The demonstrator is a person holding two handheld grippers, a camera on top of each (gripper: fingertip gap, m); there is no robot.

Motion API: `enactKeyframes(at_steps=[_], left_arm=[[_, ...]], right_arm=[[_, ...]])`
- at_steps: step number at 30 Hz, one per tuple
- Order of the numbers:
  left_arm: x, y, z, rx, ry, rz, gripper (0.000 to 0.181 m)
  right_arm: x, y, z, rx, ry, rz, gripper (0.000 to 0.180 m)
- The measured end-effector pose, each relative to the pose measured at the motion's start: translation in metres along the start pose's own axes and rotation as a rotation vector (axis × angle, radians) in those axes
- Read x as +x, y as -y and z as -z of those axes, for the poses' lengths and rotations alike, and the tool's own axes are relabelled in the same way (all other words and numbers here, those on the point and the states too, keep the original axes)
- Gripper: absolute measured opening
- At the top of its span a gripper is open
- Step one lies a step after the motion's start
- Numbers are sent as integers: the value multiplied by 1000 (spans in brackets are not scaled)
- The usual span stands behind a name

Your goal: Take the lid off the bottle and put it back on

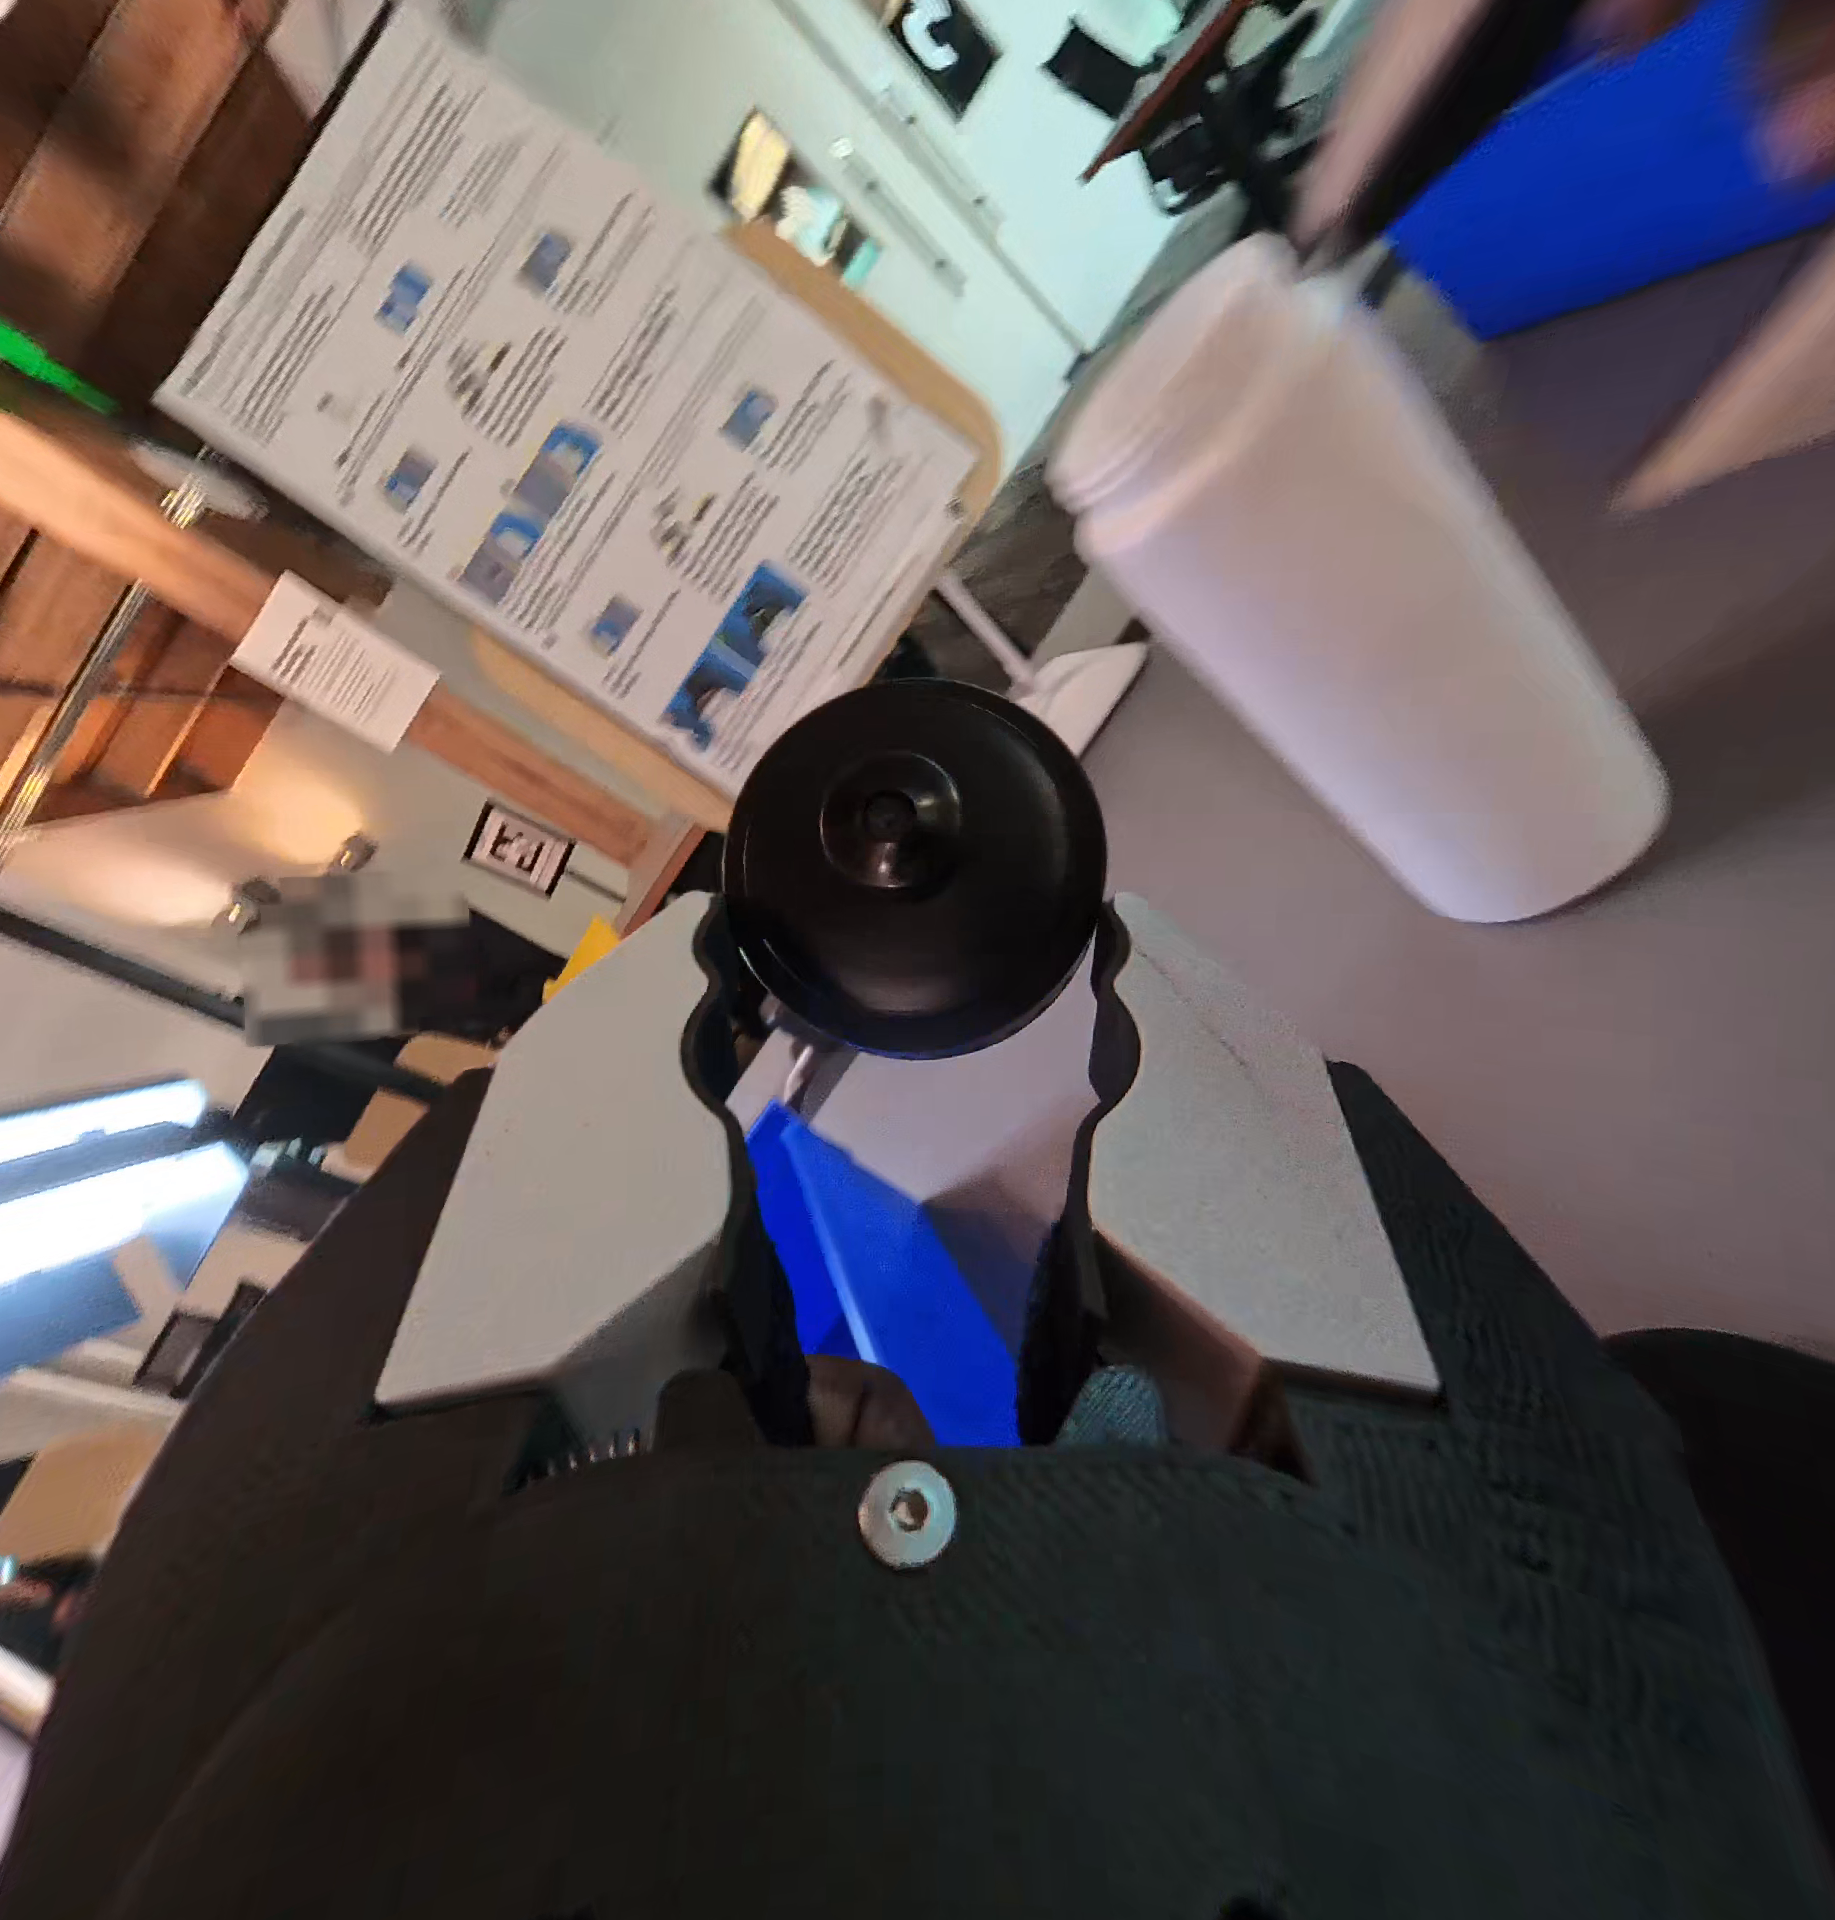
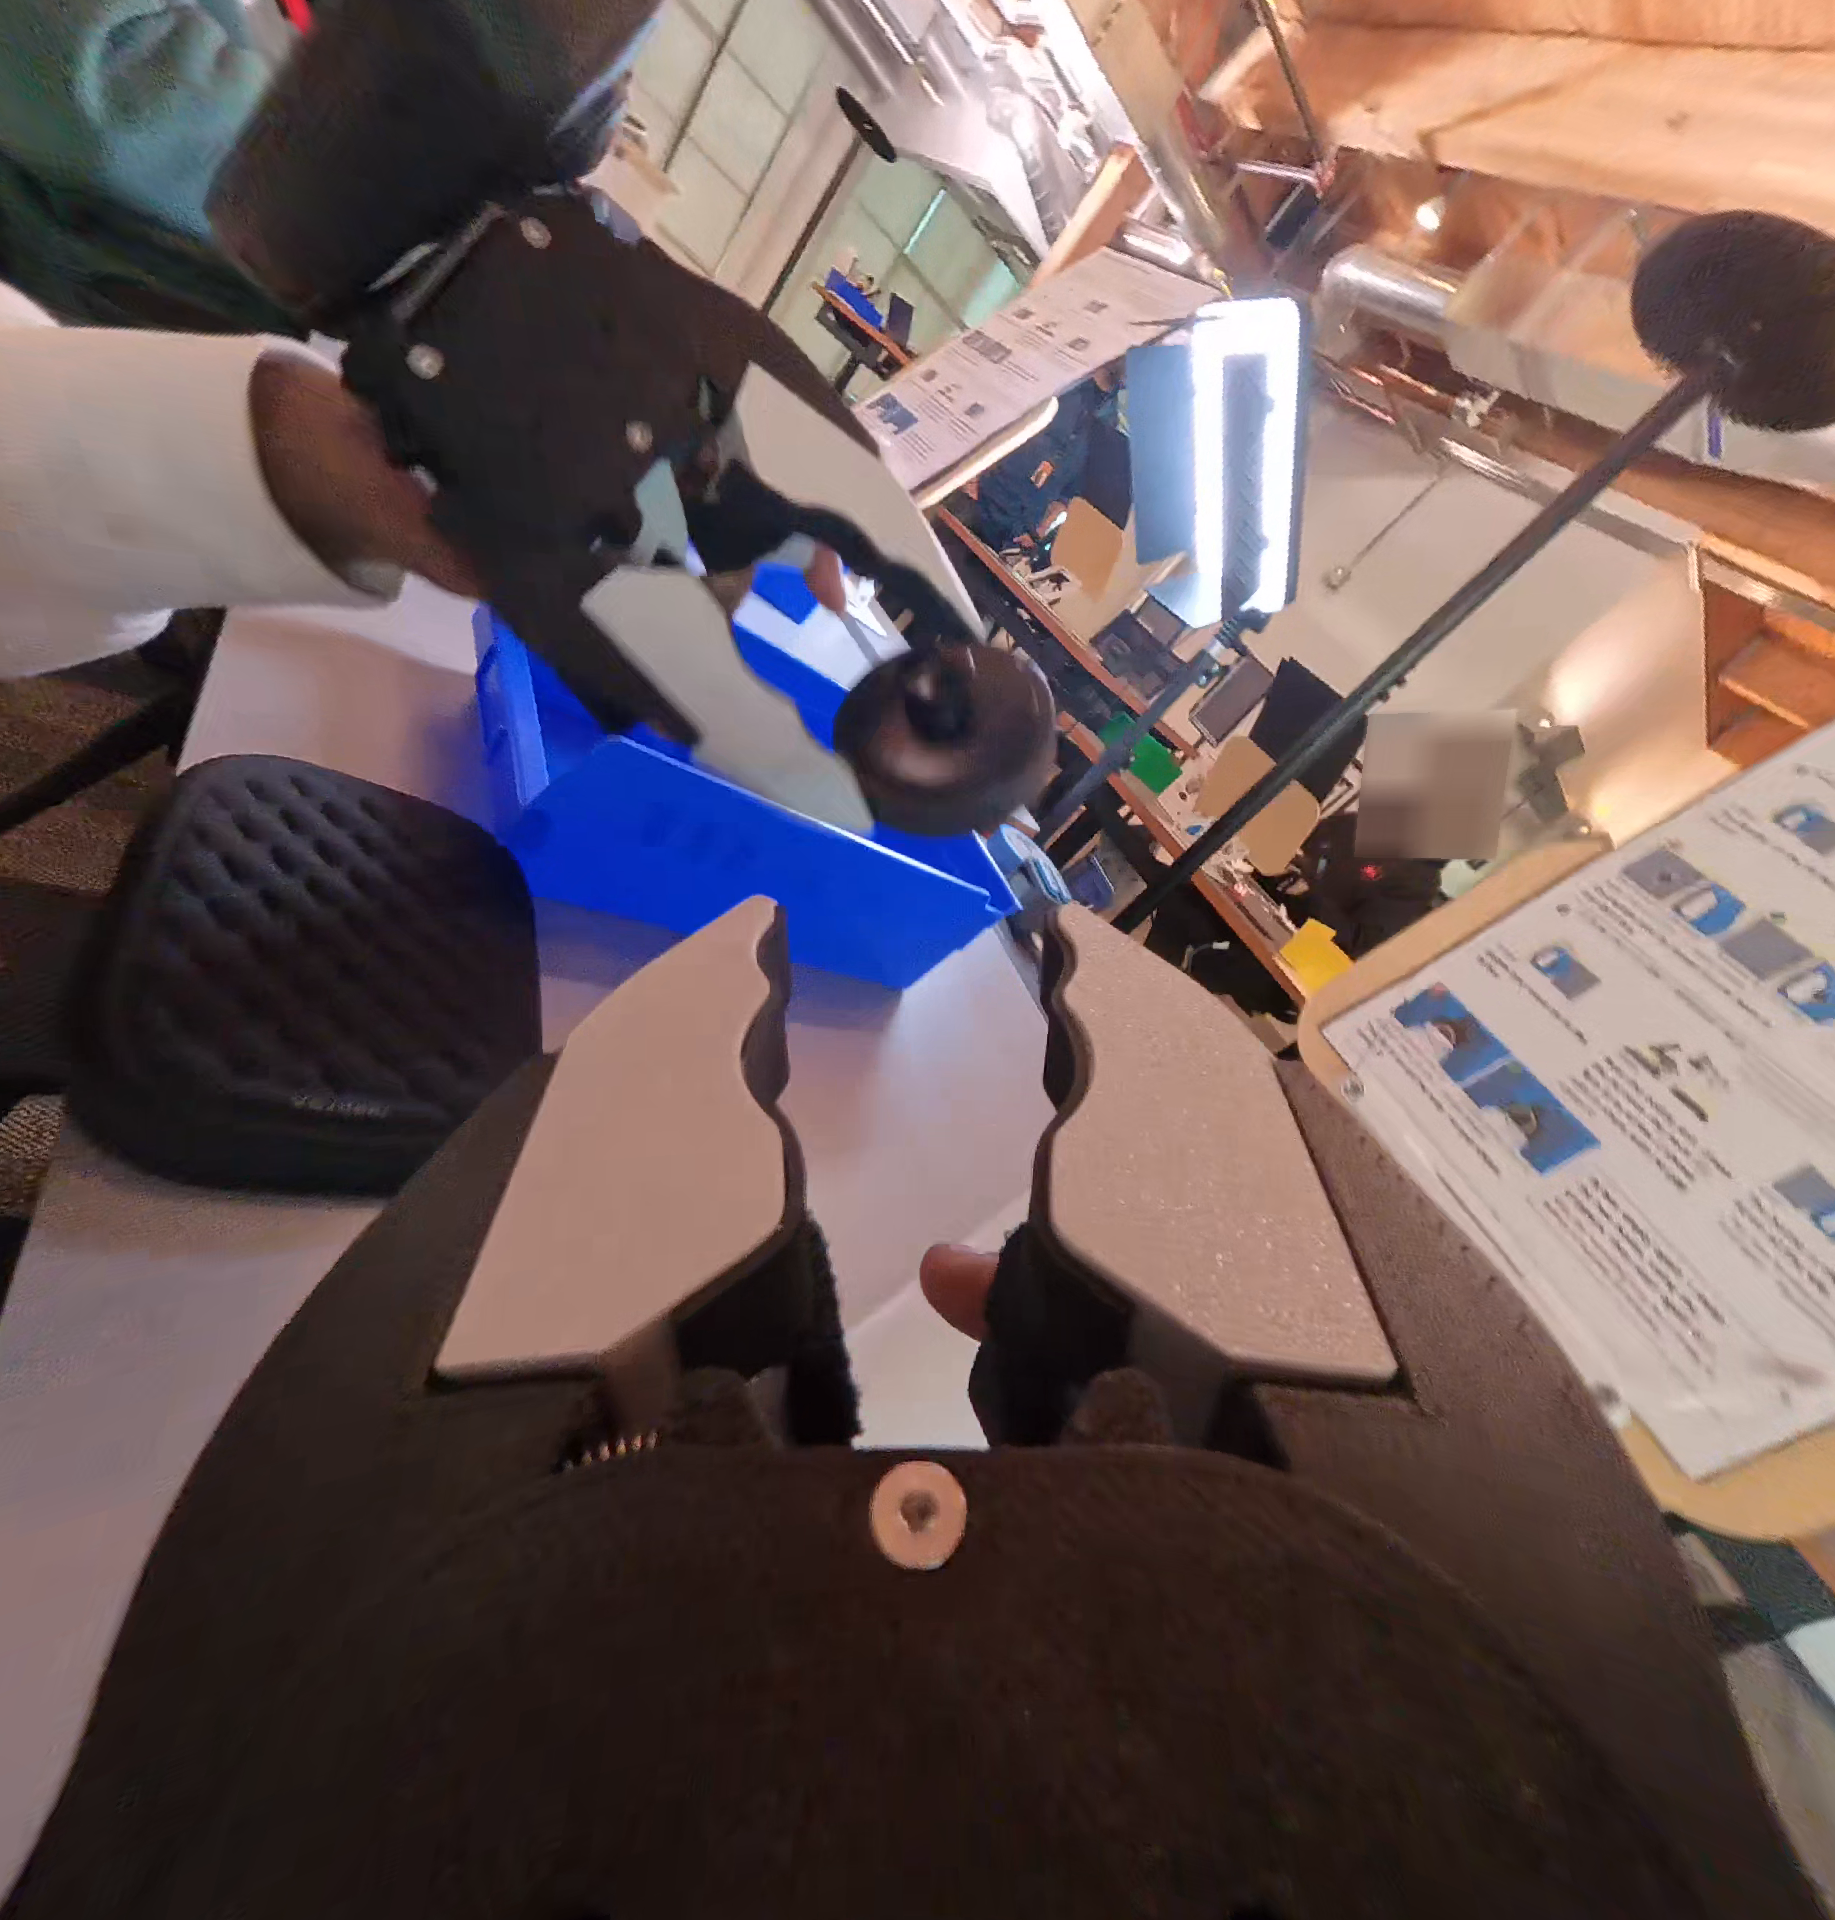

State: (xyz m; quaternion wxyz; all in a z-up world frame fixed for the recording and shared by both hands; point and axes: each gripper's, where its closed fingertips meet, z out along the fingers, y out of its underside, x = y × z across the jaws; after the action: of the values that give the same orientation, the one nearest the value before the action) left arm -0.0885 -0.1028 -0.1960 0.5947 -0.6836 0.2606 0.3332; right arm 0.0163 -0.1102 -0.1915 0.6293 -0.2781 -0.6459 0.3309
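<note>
**Lid off and held; bottle stands open**

Tools first: two are in play. Left tool (image 1: 908, 935) is clamped on the round black plastic lid with a central knob (image 1: 913, 868), pinching its rim between the grey fingertips and holding it in the air above the bench. Right tool (image 2: 918, 997) holds nothing, its fingers standing apart.

Largest thing on the pale grey bench (image 1: 1515, 1143) is the blue plastic bin (image 2: 747, 862), of which I count one near the held lid; more blue shows behind the bottle, too blurred to name. Next comes the single tall white plastic bottle (image 1: 1339, 592), upright, its threaded mouth bare, standing well apart from the lid. One black quilted pad (image 2: 300, 966) lies beside the bin. One lid, the smallest.

Judging from this, the removal is done and the refit remains. The grip sits only at the lid's edge, so a tilt could let it slip out. Nothing steadies the bottle; a lid pressed on crooked could cross the threads or push the bottle over.
</note>
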Motion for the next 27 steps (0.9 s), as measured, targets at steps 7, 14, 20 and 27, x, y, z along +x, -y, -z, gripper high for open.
enactKeyframes(at_steps=[7, 14, 20, 27], left_arm=[[58, 37, -9, 69, -159, -97, 66], [73, 64, -9, 224, -277, 27, 67], [79, 68, -52, 291, -559, 582, 131], [117, 53, -128, 208, -592, 644, 120]], right_arm=[[2, -8, -28, -32, -2, 72, 38], [11, -12, -13, -33, -23, 64, 22], [79, -5, 23, 32, -14, -283, 23], [119, -25, 3, -150, 175, -480, 23]])
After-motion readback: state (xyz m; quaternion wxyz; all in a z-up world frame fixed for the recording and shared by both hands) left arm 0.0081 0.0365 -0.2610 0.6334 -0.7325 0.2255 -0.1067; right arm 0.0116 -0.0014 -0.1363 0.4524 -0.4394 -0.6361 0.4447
